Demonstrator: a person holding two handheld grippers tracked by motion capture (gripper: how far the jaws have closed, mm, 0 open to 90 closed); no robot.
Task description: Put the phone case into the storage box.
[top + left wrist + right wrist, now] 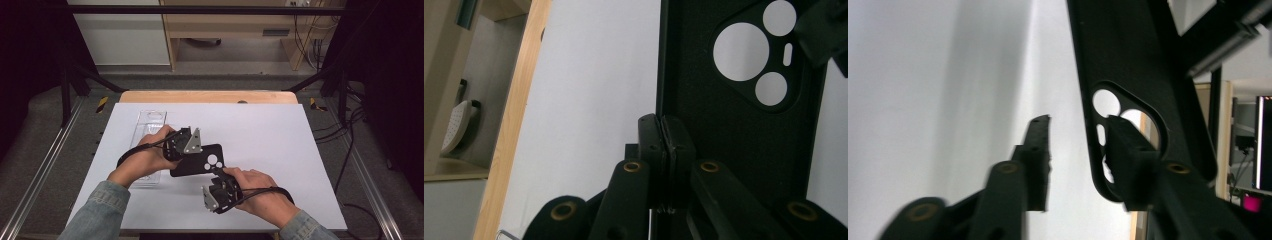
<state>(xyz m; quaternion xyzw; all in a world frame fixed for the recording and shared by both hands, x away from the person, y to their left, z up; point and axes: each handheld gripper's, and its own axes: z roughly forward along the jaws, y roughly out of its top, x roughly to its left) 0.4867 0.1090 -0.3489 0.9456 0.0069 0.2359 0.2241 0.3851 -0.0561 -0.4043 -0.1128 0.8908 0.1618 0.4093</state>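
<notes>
I see a white table (280,130) with a wooden far edge (207,96), grey floor (45,125) around it, a pale wooden shelf unit (235,30) beyond, cables (350,130) trailing on the right, black frame bars (200,10) overhead

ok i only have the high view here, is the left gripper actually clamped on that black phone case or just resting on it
Observer: Clamped. In the left gripper view the left gripper has its jaws pressed together on the edge of the black phone case.
Operator: and the right one, has it got hold too
Observer: Not yet. The right gripper is open, one jaw on each side of the case's edge by the camera cutout.
Operator: is the case flat on the table
Observer: Can't tell; the white table shows through the cutout holes.
</notes>
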